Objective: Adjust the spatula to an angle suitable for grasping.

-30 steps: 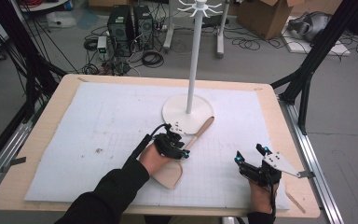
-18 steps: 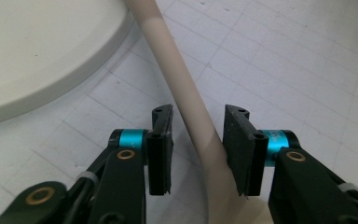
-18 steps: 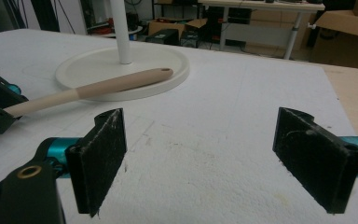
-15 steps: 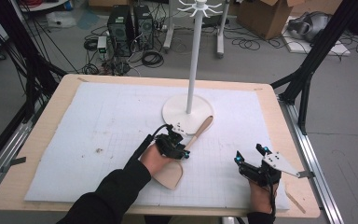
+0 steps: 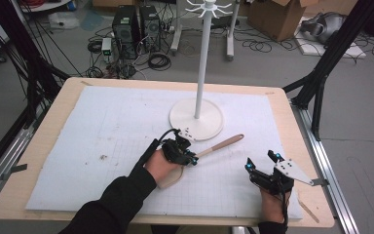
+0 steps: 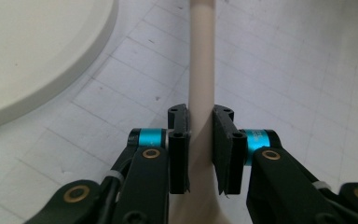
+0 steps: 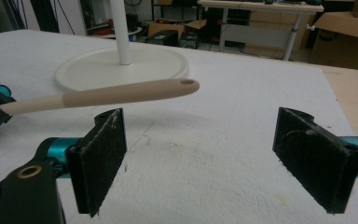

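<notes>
On white gridded mat (image 5: 102, 126): one beige spatula (image 5: 217, 145), handle angled toward the one white stand base (image 5: 196, 119), blade under the hand. Left gripper (image 6: 200, 135) just closed, pinching spatula handle between both pads. Right gripper (image 7: 200, 154) spread wide, nothing between, near table's right edge.

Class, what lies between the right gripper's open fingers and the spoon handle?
Only bare white mat, seen in the right gripper view, separates right gripper from spoon handle.

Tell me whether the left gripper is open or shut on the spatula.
Shut on it. The left gripper has just been closing, and both pads press the spatula's handle between them.
</notes>
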`<state>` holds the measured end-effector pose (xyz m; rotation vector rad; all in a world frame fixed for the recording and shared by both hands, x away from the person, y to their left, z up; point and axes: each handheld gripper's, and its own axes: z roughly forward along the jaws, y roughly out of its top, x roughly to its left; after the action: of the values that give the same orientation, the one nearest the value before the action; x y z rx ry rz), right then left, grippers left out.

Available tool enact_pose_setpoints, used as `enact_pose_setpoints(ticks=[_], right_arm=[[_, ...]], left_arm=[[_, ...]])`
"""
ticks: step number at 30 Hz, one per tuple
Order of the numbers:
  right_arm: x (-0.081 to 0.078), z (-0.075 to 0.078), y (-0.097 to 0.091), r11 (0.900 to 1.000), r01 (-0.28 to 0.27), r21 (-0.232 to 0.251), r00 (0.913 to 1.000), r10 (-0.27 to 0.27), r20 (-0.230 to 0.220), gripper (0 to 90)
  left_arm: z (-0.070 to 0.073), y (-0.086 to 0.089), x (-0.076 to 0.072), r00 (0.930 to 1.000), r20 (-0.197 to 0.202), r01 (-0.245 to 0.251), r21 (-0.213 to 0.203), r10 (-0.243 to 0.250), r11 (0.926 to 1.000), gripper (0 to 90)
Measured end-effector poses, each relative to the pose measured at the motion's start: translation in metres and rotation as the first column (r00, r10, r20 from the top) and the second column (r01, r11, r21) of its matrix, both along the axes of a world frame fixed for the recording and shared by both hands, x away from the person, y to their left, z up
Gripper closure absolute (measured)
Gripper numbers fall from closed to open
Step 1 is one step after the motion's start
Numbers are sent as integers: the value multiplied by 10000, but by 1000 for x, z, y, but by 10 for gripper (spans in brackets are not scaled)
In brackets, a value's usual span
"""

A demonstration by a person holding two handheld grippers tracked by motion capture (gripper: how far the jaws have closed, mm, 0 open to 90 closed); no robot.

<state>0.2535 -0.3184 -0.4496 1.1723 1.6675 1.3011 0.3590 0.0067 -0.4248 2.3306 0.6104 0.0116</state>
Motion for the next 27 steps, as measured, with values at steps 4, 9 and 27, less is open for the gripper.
enact_pose_setpoints(ticks=[4,9,27], right_arm=[[0,0,0,10000,8,-33,10000,-8,9,162],[0,0,-1,10000,20,60,10000,-20,56,162],[12,20,38,9903,-1165,751,9902,1217,-684,166]], left_arm=[[2,1,-2,9996,152,234,50,-235,9997,779],[13,8,-6,9993,332,211,-579,-192,9981,779],[23,35,-20,9946,1013,-3,-2022,213,9793,778]])
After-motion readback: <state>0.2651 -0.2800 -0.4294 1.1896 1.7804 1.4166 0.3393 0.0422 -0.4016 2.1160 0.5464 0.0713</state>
